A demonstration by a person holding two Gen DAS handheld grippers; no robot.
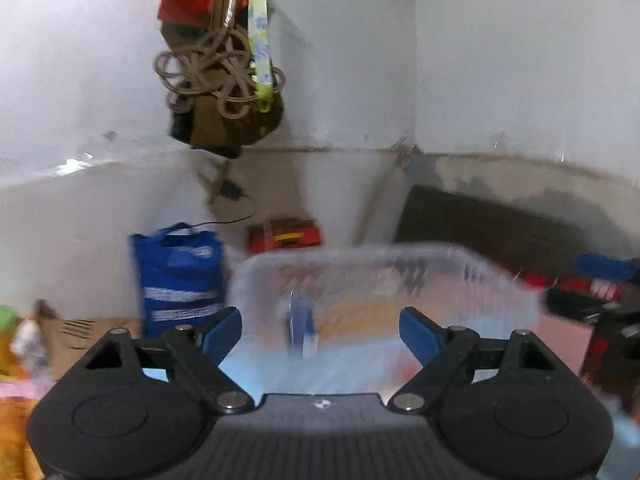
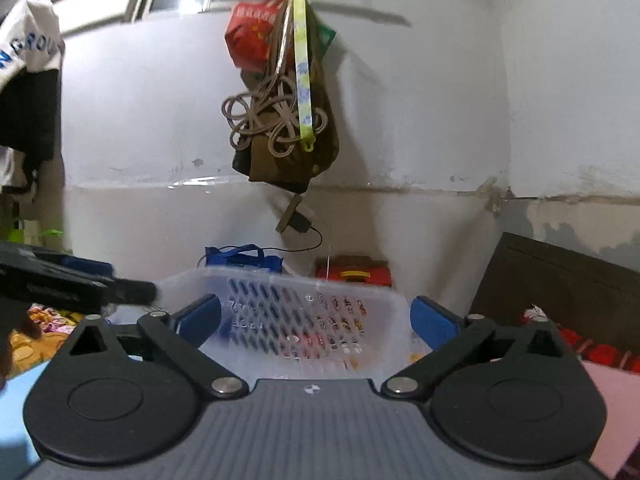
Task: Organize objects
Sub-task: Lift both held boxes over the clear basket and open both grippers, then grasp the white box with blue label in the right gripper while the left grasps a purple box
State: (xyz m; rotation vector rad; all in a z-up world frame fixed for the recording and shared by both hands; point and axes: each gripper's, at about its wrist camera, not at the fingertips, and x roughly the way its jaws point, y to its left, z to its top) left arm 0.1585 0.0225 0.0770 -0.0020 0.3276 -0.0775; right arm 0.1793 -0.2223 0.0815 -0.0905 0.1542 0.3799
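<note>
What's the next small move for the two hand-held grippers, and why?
Probably swing one hand-held gripper off toward the next loose item. Both the left hand-held gripper and the right hand-held gripper stand open with nothing between the pads, facing the clear plastic basket. What lies inside the basket is too blurred to tell, so which item comes next is uncertain.

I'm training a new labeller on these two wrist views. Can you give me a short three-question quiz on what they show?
1. True or false: the right gripper is clamped on the clear plastic basket.
2. What colour is the bag standing behind the basket in the left wrist view? A red, B blue, C green.
3. Fill in: the tangle of cord hangs on the ____.

Key
1. False: its jaws stand wide apart, nothing between them.
2. B.
3. Wall, together with a brown bag and a yellow-green strap.
</note>
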